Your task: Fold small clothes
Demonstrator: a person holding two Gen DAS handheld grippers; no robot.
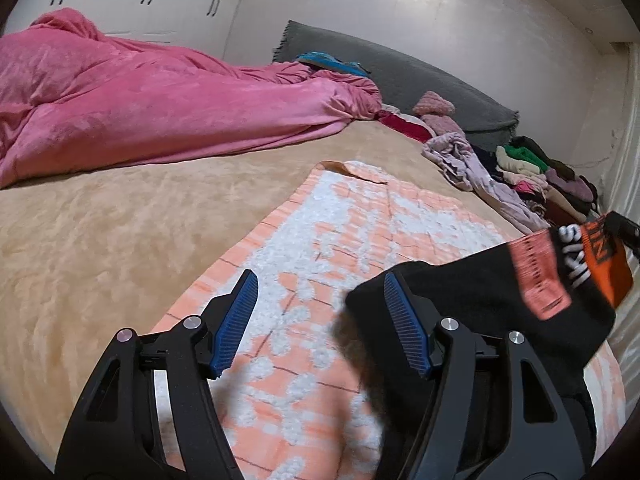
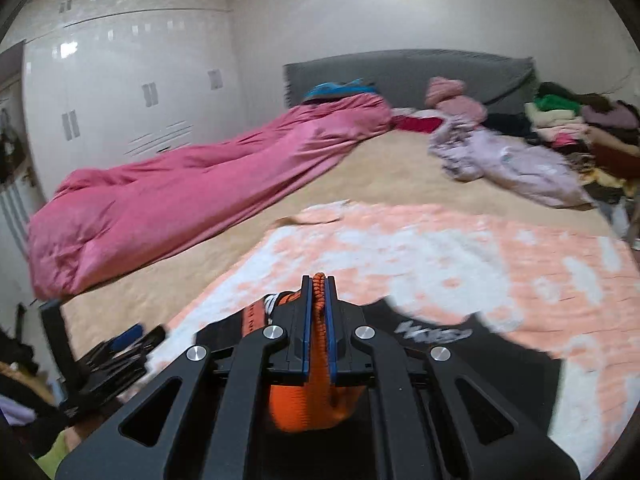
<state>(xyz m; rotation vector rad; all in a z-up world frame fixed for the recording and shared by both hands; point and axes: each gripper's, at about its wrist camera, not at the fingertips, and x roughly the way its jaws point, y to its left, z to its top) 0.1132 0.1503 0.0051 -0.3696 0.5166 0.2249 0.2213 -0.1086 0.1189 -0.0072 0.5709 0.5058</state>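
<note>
A small black garment with an orange waistband and white lettering hangs above an orange-and-white towel on the bed. My left gripper is open and empty, its right finger against the garment's black edge. My right gripper is shut on the orange waistband and lifts it; the black cloth trails below over the towel. The right gripper's tip shows at the far right of the left wrist view. The left gripper shows blurred at the lower left of the right wrist view.
A pink duvet lies along the far left of the beige bed. A lilac garment and a pile of mixed clothes sit at the right by the grey headboard. White wardrobes stand behind.
</note>
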